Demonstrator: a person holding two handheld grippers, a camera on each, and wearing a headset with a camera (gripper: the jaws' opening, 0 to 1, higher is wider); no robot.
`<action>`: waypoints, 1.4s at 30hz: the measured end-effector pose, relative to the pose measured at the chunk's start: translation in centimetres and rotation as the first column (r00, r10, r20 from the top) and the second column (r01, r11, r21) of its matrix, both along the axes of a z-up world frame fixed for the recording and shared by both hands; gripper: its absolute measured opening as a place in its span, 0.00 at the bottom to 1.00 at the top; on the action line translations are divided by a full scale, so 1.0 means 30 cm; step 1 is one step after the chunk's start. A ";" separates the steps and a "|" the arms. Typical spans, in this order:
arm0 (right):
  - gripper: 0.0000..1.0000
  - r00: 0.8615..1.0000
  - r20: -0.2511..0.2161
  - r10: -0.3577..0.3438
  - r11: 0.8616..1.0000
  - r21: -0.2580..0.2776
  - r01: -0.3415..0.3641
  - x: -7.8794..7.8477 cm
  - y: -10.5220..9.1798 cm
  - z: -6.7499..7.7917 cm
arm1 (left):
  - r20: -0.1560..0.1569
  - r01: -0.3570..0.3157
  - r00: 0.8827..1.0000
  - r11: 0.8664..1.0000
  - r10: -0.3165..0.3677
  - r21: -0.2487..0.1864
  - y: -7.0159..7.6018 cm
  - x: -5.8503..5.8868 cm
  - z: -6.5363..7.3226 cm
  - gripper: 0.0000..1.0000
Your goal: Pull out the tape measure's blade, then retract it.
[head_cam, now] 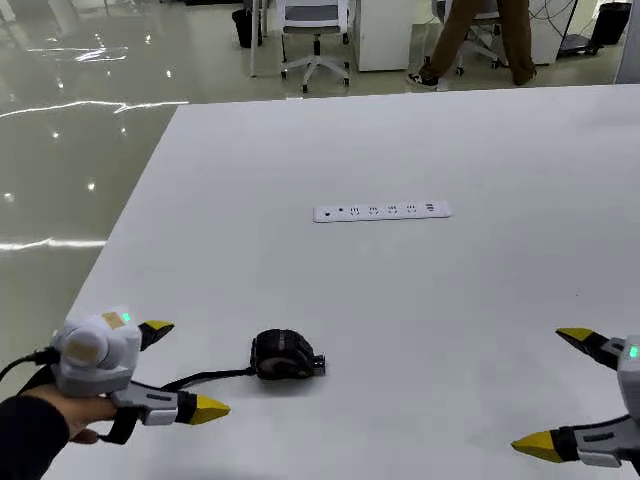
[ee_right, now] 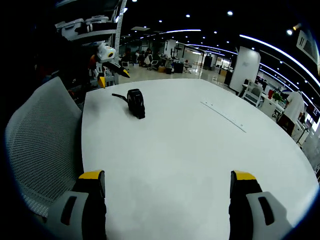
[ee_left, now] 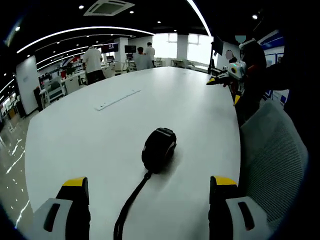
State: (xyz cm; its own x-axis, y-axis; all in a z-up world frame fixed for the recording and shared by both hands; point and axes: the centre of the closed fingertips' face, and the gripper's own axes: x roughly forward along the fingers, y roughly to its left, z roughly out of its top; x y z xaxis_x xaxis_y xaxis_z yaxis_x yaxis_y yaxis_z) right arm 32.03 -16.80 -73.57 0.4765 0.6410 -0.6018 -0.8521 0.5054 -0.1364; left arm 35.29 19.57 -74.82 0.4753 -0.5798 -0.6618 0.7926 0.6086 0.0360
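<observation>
A black tape measure (head_cam: 284, 355) lies on the white table, its black wrist strap (head_cam: 205, 378) trailing toward the left. My left gripper (head_cam: 190, 368) stands open at the near left, its yellow-tipped jaws pointing at the tape measure and a short way from it. In the left gripper view the tape measure (ee_left: 159, 148) lies ahead of the open gripper (ee_left: 150, 187), with the strap (ee_left: 131, 205) running back between the jaws. My right gripper (head_cam: 560, 390) is open at the near right, far from the tape measure (ee_right: 136, 102) and holding nothing.
A white power strip (head_cam: 382, 211) lies across the table's middle. A mesh chair (ee_right: 40, 135) stands by the near table edge. Beyond the far edge are an office chair (head_cam: 313, 35) and a person's legs (head_cam: 478, 38).
</observation>
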 end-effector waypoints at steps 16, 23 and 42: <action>1.00 0.986 -0.039 0.162 0.987 -0.004 -0.162 0.133 0.227 -0.059 | -0.111 0.364 0.931 0.904 -0.347 0.226 -0.235 0.103 -0.099 0.65; 1.00 0.972 -0.063 0.226 0.974 -0.015 -0.227 0.174 0.348 -0.086 | -0.164 0.422 0.906 0.861 -0.390 0.283 -0.291 0.114 -0.165 0.57; 0.78 0.895 -0.131 0.426 0.900 -0.044 -0.434 0.180 0.634 -0.178 | -0.168 0.475 0.880 0.830 -0.444 0.293 -0.293 0.118 -0.187 0.32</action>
